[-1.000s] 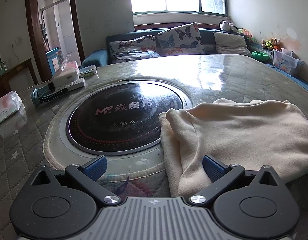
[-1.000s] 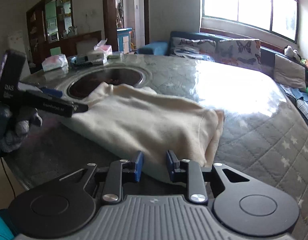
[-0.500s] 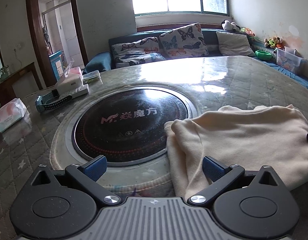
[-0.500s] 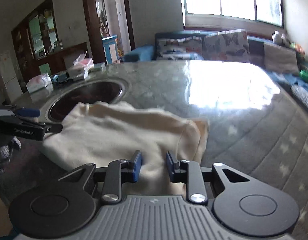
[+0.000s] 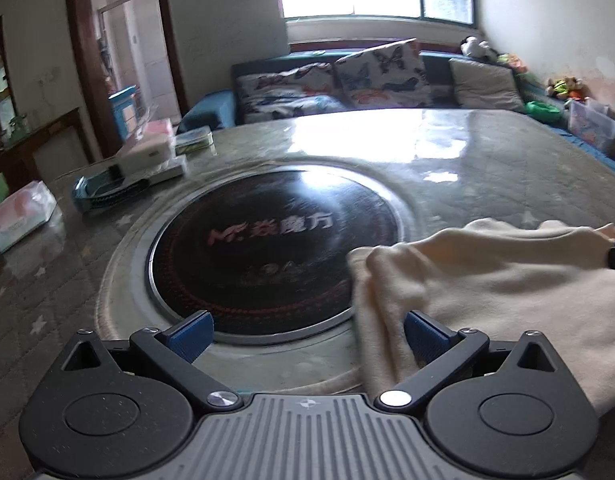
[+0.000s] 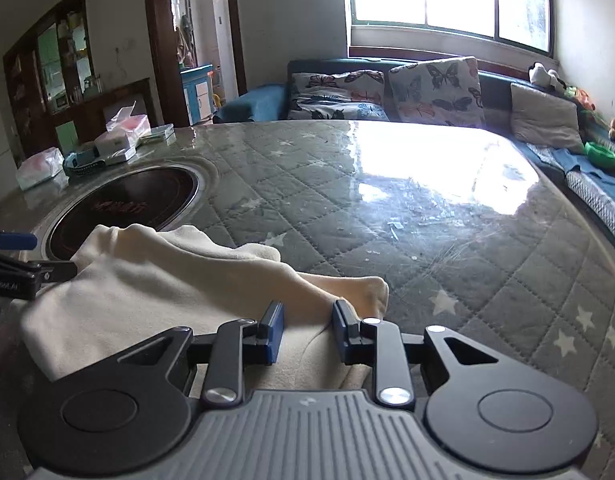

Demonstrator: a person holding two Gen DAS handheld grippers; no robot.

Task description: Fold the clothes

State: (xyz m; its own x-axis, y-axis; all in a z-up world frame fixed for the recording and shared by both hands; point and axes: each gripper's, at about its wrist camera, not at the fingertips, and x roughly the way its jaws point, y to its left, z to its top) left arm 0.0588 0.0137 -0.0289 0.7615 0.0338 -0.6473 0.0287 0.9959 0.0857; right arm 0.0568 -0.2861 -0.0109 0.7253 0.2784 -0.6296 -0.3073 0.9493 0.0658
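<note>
A folded cream garment (image 5: 487, 280) lies on the round quilted table (image 5: 487, 168), its left edge over the rim of the black cooktop. My left gripper (image 5: 305, 336) is wide open at the garment's near left corner; the cloth edge runs between its blue pads, nearer the right one. In the right wrist view the garment (image 6: 147, 292) lies at lower left. My right gripper (image 6: 305, 332) is partly open, its jaws straddling the garment's right end without pinching it. The left gripper shows at that view's left edge (image 6: 11, 256).
A round black induction cooktop (image 5: 275, 248) is set in the table's middle. Tissue packs (image 5: 21, 216), boxes (image 5: 147, 156) and a teal object (image 5: 103, 192) sit at the table's far left. A sofa with butterfly cushions (image 5: 383, 68) stands behind, under the window.
Both grippers have drawn back towards the near edge and lifted a little. The garment now sits lower in the right view. The jaw openings look unchanged.
</note>
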